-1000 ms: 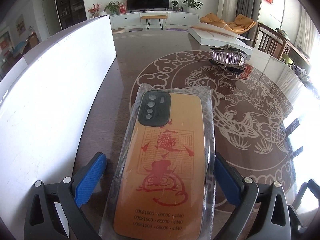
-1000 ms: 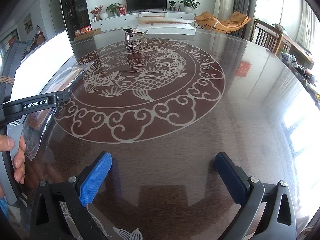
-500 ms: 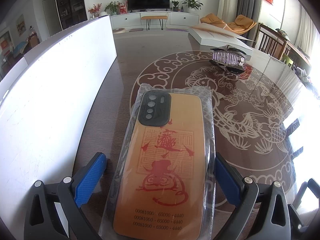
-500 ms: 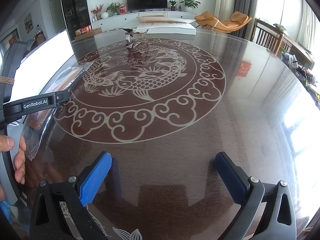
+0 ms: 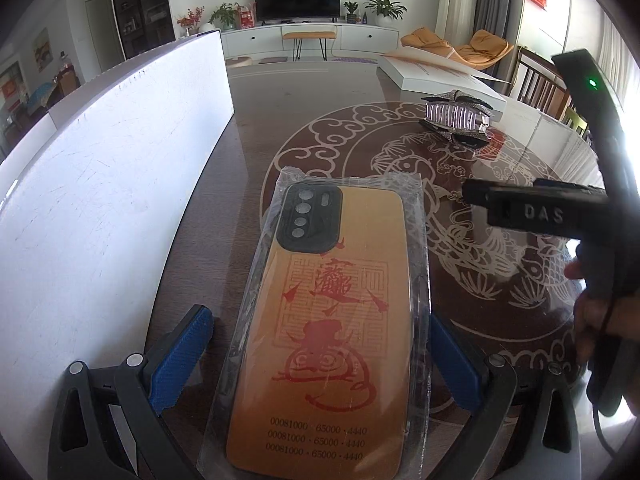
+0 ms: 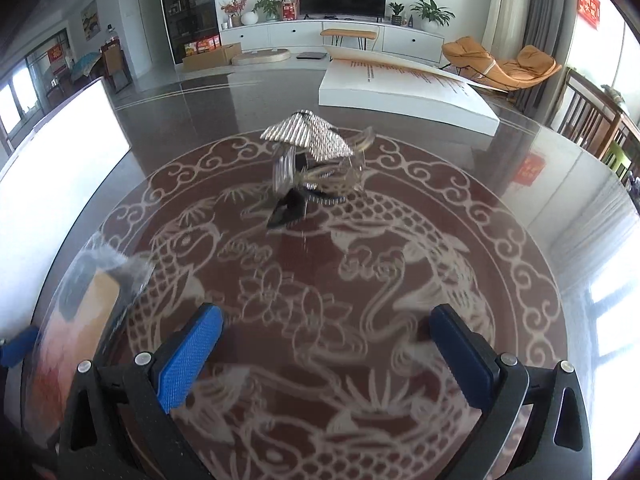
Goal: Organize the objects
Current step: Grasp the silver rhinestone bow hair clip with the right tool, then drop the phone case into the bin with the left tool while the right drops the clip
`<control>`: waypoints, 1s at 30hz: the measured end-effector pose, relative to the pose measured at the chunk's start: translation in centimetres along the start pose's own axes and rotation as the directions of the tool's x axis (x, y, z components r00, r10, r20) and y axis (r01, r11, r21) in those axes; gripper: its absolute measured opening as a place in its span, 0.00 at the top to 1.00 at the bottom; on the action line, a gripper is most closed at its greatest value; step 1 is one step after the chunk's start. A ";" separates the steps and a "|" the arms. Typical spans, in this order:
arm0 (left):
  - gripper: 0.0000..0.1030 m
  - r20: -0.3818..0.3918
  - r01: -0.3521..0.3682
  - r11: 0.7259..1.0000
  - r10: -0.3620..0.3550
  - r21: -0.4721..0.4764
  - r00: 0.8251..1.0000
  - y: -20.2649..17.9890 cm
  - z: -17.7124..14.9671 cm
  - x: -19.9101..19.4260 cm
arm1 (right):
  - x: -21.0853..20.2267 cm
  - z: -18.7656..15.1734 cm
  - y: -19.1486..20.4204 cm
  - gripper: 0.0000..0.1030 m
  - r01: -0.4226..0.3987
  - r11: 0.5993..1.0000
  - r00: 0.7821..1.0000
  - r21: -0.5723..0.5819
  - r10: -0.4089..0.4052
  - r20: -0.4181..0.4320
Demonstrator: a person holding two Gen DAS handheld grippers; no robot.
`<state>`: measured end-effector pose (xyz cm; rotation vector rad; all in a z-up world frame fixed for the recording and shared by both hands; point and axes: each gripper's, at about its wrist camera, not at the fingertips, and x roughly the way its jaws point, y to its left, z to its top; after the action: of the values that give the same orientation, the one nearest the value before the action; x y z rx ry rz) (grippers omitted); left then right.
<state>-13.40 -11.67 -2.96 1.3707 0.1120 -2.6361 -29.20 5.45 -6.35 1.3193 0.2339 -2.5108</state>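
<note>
An orange phone case with red print, in a clear plastic bag [image 5: 332,320], lies flat on the table between the wide-apart blue pads of my left gripper [image 5: 316,356], which is open. It also shows at the lower left of the right wrist view [image 6: 80,312]. A silver rhinestone hair clip [image 6: 308,160] stands on the table's fish pattern, ahead of my open, empty right gripper [image 6: 324,356]. The clip also shows at the upper right of the left wrist view [image 5: 456,118]. The right gripper's black body [image 5: 592,208] is at the right of that view.
A large white board [image 5: 100,200] lies along the table's left side. A white flat box [image 6: 404,88] lies at the far edge. The dark glass table [image 6: 540,184] has a round carp pattern. Wooden chairs [image 6: 592,120] stand at the right.
My right gripper has moved forward and left across the table toward the hair clip, and now shows in the left wrist view. The left gripper and phone case have not moved.
</note>
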 end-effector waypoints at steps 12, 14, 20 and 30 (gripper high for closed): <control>0.00 0.001 0.002 1.000 -0.002 0.001 1.000 0.1 0.1 0.1 | 3.1 6.2 -1.3 0.51 -0.067 0.993 0.998 0.102 0.066 0.015; 0.00 0.001 0.002 1.000 -0.002 0.001 1.000 0.1 0.2 0.1 | 1.7 4.5 -1.7 0.51 -0.075 0.993 0.997 0.095 0.072 0.037; 0.00 0.001 0.006 1.000 -0.006 0.002 1.000 0.1 0.2 0.1 | -3.8 -4.2 -2.9 0.51 -0.118 0.989 0.991 0.094 0.111 0.071; 0.21 0.028 0.052 0.996 -0.054 0.072 0.998 -1.0 -0.3 -0.7 | -12.6 -17.1 -3.6 0.26 -0.108 0.993 0.994 0.050 0.106 0.035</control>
<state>-12.92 -10.57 -2.58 1.3680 0.0519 -2.7281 -10.36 15.90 -5.59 1.2743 0.0895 -2.4614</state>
